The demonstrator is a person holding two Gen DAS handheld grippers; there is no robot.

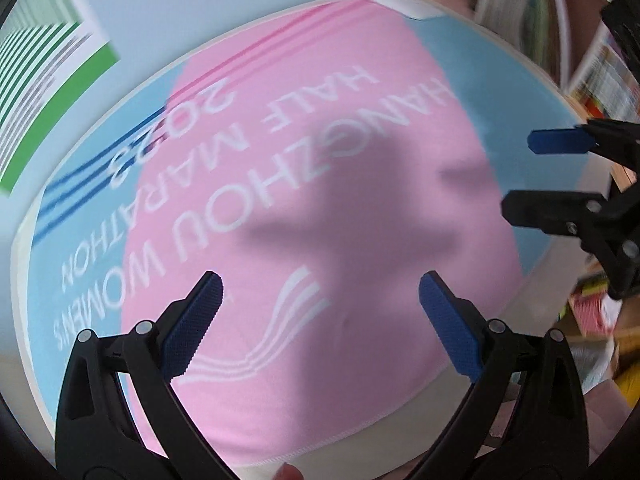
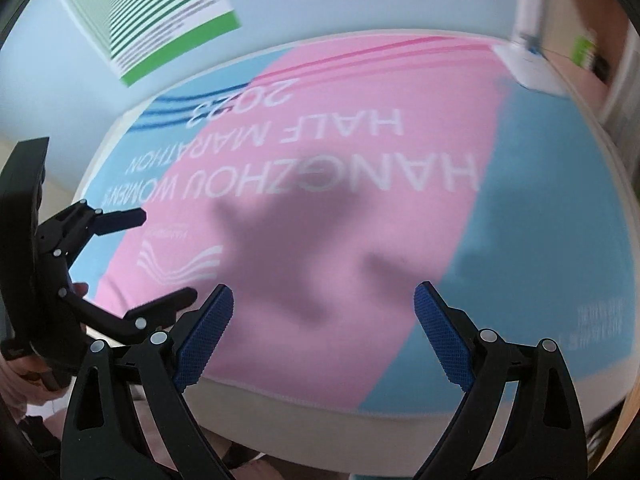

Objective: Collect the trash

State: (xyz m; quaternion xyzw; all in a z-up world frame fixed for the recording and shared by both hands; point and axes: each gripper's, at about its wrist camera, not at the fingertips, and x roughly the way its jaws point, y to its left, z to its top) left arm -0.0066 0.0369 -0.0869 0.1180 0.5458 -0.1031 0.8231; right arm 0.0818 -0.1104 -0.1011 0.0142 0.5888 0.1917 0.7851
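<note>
Blue-padded black tongs, the left gripper (image 1: pixel 320 300) and the right gripper (image 2: pixel 324 308), both stand with jaws wide apart and empty. Motion blur smears everything beyond them, and no trash can be made out near either pair. Their soft shadows fall ahead on a pink and blue cloth (image 1: pixel 280 200) with white marathon lettering, covering the table (image 2: pixel 280 400). Further out, right of the left tongs, blurred bookshelves (image 1: pixel 560 20); a green-striped poster (image 2: pixel 152 12) hangs on the pale wall.
</note>
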